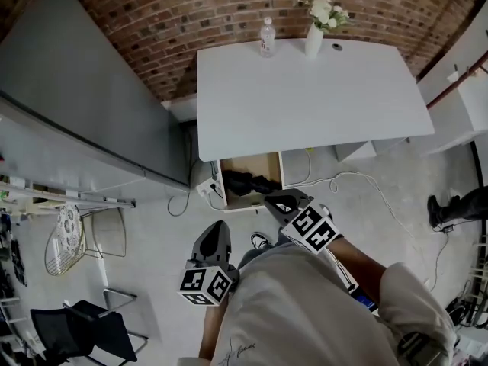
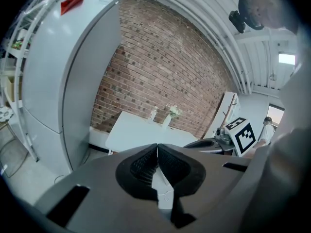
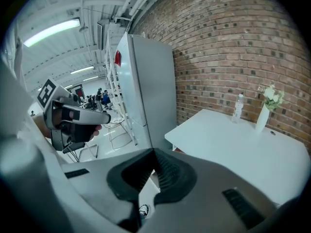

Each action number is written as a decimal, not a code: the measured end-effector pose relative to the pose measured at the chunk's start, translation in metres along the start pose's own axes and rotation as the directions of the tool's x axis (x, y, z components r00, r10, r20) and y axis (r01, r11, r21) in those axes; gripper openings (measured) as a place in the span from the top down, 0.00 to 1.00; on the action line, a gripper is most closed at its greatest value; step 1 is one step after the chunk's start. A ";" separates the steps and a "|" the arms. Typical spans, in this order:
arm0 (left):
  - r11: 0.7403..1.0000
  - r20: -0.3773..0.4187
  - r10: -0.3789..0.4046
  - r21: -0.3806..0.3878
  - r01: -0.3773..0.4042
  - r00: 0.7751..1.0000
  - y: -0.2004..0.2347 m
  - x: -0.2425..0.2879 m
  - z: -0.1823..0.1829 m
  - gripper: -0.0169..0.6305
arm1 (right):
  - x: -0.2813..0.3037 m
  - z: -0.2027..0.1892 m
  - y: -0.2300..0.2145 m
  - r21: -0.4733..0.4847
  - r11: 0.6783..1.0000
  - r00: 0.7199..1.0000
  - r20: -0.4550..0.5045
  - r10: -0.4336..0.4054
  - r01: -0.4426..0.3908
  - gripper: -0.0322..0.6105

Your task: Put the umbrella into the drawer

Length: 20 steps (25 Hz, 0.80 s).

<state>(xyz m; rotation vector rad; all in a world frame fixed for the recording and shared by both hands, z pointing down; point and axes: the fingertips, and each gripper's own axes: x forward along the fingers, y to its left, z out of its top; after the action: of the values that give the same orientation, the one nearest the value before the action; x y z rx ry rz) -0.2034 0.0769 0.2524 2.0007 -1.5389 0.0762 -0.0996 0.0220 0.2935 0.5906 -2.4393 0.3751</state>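
The black umbrella [image 1: 245,181] lies inside the open wooden drawer [image 1: 264,164] under the near edge of the white table [image 1: 305,97]. My right gripper [image 1: 279,200] hovers just in front of the drawer, shut with nothing between its jaws. My left gripper [image 1: 216,237] hangs lower left of the drawer over the floor, also shut and empty. In the left gripper view its jaws [image 2: 156,147] meet at the tip, with the table [image 2: 136,132] beyond. The right gripper view shows the closed jaws [image 3: 153,152] above the floor beside the table [image 3: 233,144].
A water bottle [image 1: 267,38] and a vase of white flowers [image 1: 314,36] stand at the table's far edge by the brick wall. A tall grey cabinet [image 1: 76,113] fills the left. A wire chair [image 1: 76,239] and a black chair [image 1: 84,330] stand lower left. Cables [image 1: 358,178] trail across the floor.
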 end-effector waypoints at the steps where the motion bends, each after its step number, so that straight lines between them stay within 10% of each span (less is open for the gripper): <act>1: 1.000 -0.001 -0.004 0.011 0.004 1.000 -0.002 0.000 0.001 0.95 | -0.004 0.001 0.001 0.003 1.000 1.000 0.007 -0.006 0.006 0.92; 20: 0.991 0.086 -0.036 0.134 0.025 0.996 -0.013 -0.011 0.034 0.95 | -0.041 0.021 0.006 0.081 0.993 0.988 0.125 -0.095 0.085 0.92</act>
<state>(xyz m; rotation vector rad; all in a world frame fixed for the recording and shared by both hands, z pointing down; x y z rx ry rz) -0.2057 0.0711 0.2150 2.1568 -1.5945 0.0805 -0.0831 0.0317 0.2512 0.7770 -2.5193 0.4047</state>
